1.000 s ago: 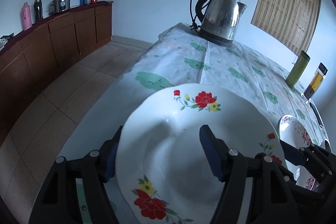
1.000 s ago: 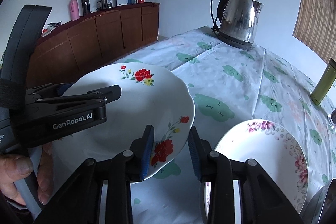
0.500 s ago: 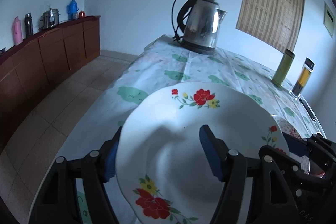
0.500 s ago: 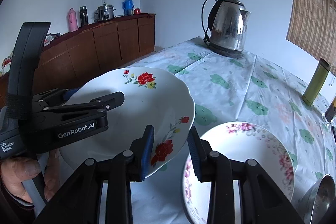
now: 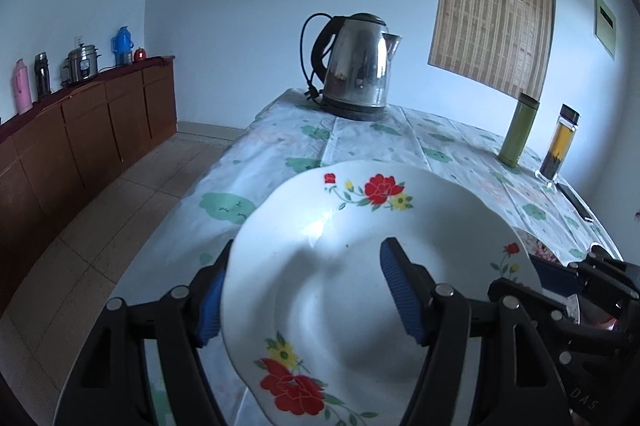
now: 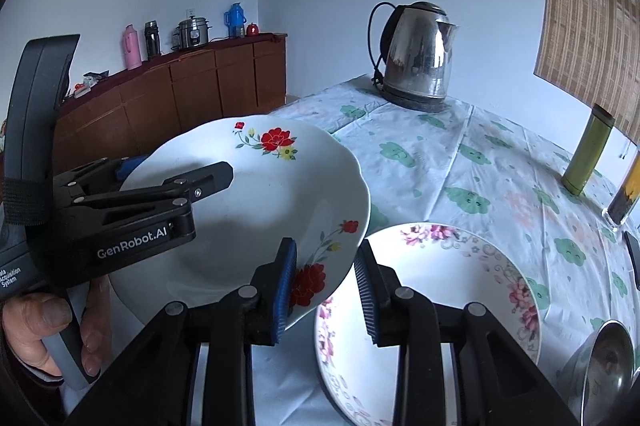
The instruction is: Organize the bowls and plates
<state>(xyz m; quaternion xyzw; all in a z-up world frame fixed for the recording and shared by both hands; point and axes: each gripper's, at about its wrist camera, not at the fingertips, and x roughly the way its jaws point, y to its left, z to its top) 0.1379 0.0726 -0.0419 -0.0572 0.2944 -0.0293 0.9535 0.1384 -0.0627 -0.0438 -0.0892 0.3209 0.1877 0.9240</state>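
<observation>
A white plate with red flowers (image 5: 352, 266) is held off the table by both grippers. My left gripper (image 5: 304, 290) is shut on its near left rim, one finger over it and one under. It also shows in the right wrist view (image 6: 248, 210), where my right gripper (image 6: 326, 290) is shut on its right rim by a red flower. A second plate with pink flowers (image 6: 436, 302) lies on the table just right of the right gripper, partly under the lifted plate. A steel bowl (image 6: 608, 370) sits at the right edge.
A steel kettle (image 5: 356, 66) stands at the far end of the table. A green flask (image 5: 520, 130) and a glass bottle (image 5: 558, 146) stand at the right, with a dark phone (image 5: 576, 202) beside them. A wooden sideboard (image 5: 80, 130) runs along the left wall.
Both grippers have lifted the red-flowered plate higher and tilted upward; the table and kettle sit lower and farther in both views. The grips are unchanged.
</observation>
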